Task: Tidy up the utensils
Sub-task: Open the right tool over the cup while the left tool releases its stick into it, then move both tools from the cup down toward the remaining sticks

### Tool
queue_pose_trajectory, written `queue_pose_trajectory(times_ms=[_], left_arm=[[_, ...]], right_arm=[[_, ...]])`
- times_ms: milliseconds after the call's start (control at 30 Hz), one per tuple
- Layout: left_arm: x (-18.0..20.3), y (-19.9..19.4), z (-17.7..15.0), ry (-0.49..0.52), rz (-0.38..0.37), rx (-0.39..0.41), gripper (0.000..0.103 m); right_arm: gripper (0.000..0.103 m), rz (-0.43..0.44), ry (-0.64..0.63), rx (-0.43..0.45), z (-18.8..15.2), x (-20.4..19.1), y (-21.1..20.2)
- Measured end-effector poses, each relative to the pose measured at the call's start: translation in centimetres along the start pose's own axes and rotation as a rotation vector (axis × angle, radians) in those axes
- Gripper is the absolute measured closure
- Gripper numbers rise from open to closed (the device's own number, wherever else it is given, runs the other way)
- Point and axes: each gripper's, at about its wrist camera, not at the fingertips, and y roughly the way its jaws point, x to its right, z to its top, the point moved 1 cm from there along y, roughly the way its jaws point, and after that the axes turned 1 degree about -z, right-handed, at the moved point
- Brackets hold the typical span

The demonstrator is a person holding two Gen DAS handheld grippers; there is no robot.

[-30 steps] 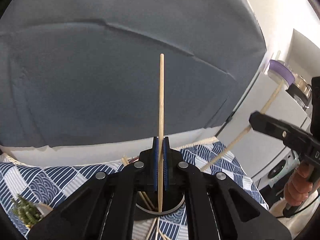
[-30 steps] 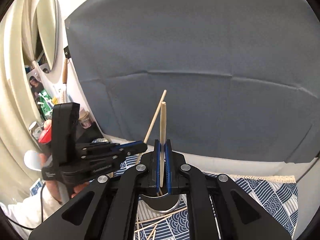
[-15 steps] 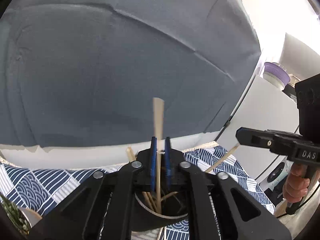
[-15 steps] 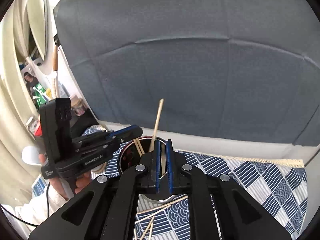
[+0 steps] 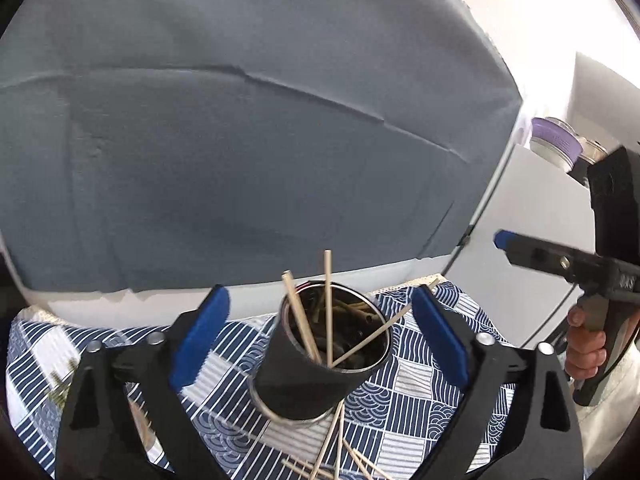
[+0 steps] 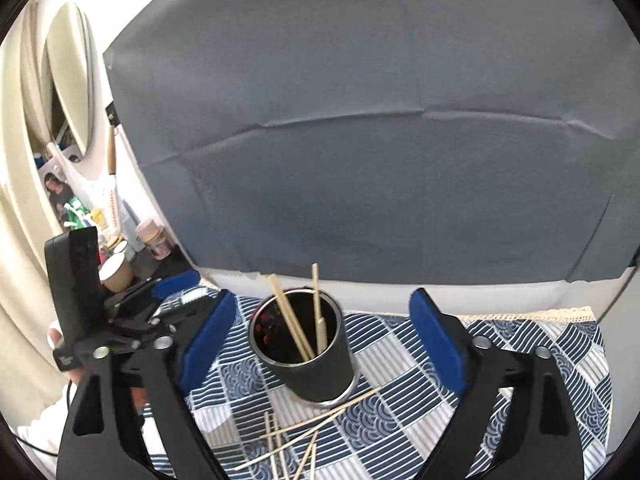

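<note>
A dark metal cup (image 5: pixel 304 384) stands on the blue patterned cloth and holds three wooden chopsticks (image 5: pixel 328 308). It also shows in the right wrist view (image 6: pixel 320 372), where I make out chopsticks (image 6: pixel 290 322) in it. My left gripper (image 5: pixel 318 336) is open and empty, its jaws wide on either side of the cup. My right gripper (image 6: pixel 322 336) is open and empty too, above the cup. Several loose chopsticks (image 6: pixel 296 436) lie on the cloth in front of the cup; they also show in the left wrist view (image 5: pixel 340 452).
A grey backdrop (image 5: pixel 240 160) hangs behind the table. The patterned cloth (image 6: pixel 520 344) ends at a lace edge at the back right. A white cabinet (image 5: pixel 532 232) with a purple-lidded jar (image 5: pixel 554 140) stands to the right. Shelves with cups and bottles (image 6: pixel 116 264) are at the left.
Both grippers have opened and let their chopsticks drop into the cup. Both have pulled back, so the whole cup is now in sight.
</note>
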Motion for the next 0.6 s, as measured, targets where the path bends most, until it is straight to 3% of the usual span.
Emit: queue_pose_trajectory(times_ms=[600], left_arm=[[-3.0, -7.6, -4.9, -0.008, 0.195, -0.126, 0.006]], right_arm=[[0.015, -0.02, 0.024, -0.052, -4.2, -0.6, -0.2]])
